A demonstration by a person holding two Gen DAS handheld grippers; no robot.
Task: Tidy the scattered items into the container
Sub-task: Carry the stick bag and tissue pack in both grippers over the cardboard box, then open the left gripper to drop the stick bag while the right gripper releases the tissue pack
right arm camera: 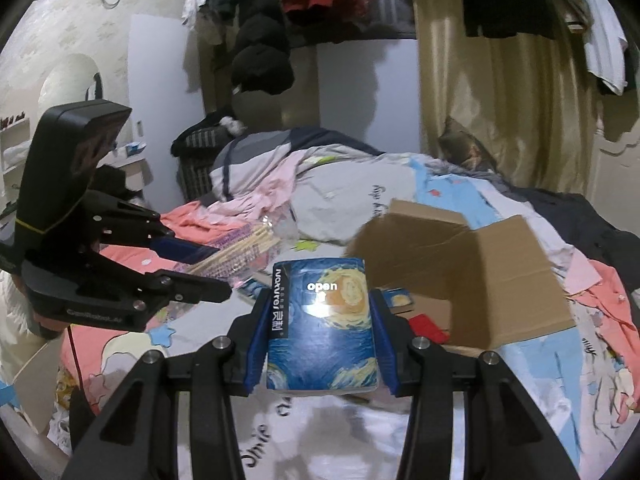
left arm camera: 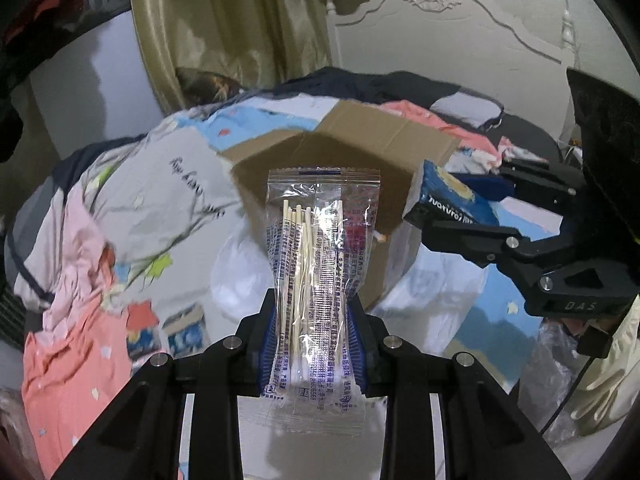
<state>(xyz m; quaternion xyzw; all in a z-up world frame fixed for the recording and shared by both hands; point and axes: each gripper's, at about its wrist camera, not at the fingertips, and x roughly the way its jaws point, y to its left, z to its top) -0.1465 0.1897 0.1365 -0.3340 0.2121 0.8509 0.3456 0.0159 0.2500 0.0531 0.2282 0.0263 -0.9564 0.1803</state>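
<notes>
My left gripper (left arm camera: 316, 320) is shut on a clear packet of wooden sticks (left arm camera: 320, 240), held upright above the bed; the same packet of sticks (right arm camera: 240, 256) shows in the right wrist view, in the left gripper (right arm camera: 216, 272). My right gripper (right arm camera: 320, 320) is shut on a blue tissue pack (right arm camera: 322, 328) with a starry yellow print; this tissue pack (left arm camera: 452, 198) also appears at the right of the left wrist view, in the right gripper (left arm camera: 440, 204). An open cardboard box (left arm camera: 344, 148) lies on the bed just beyond both; the box (right arm camera: 480, 264) holds a red item (right arm camera: 430, 326) and another blue pack (right arm camera: 398, 298).
The bed is covered with a patterned quilt (left arm camera: 152, 200) and heaps of clothes (right arm camera: 256, 196). A white plastic bag (left arm camera: 240, 280) lies beside the box. A gold curtain (left arm camera: 232, 32) and a white headboard (left arm camera: 440, 40) stand behind.
</notes>
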